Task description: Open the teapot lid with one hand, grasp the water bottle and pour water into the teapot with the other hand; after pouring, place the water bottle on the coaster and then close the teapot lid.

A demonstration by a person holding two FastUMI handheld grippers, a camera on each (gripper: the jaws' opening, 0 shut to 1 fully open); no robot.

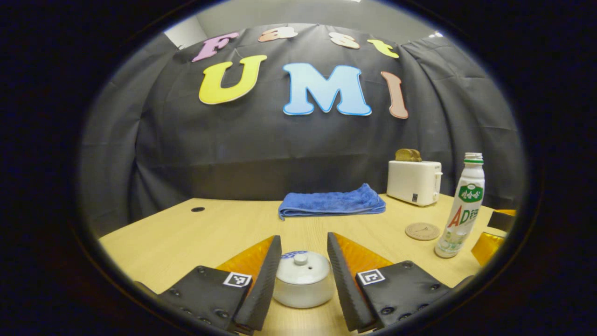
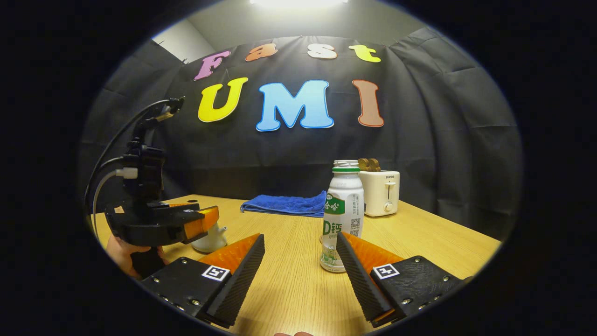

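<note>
A white teapot (image 1: pixel 302 284) with its lid (image 1: pixel 301 267) on sits on the wooden table (image 1: pixel 186 233), low between the fingers of my left gripper (image 1: pixel 304 240), which is open and not touching it. The white water bottle (image 1: pixel 461 205), uncapped, stands upright to the right, with a round cork coaster (image 1: pixel 422 231) just left of it. In the right gripper view the bottle (image 2: pixel 343 214) stands just ahead of my open right gripper (image 2: pixel 300 242), close to its right finger. The left gripper (image 2: pixel 158 224), held by a hand (image 2: pixel 121 254), hovers over the teapot (image 2: pixel 210 240) at the left.
A folded blue towel (image 1: pixel 331 203) lies at the back of the table. A white toaster (image 1: pixel 414 181) with bread in it stands at the back right, behind the coaster. A small dark hole (image 1: pixel 197 209) marks the table's back left.
</note>
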